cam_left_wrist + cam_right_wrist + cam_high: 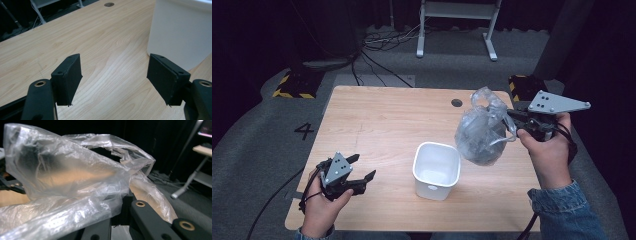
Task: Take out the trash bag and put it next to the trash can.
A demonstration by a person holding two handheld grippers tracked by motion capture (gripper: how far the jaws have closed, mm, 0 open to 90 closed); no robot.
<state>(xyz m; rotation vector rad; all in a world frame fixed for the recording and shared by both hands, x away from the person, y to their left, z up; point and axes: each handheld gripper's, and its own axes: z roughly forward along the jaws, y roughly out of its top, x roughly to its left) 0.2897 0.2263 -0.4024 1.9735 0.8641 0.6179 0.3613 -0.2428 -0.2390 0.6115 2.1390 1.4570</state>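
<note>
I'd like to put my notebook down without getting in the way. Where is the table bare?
The far left half of the wooden table is bare, from the white tub back to the cable hole. It is crowded on the right, where the right hand-held gripper holds a clear plastic bag.

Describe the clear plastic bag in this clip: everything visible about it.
The plastic bag is thin, transparent and crinkled, with handle loops at its top. It looks empty and hangs limp in the air, above the table's right side and just right of the white bin, not touching it. The right hand-held gripper is shut on its upper edge; in the right gripper view the film bunches over the jaws.
</note>
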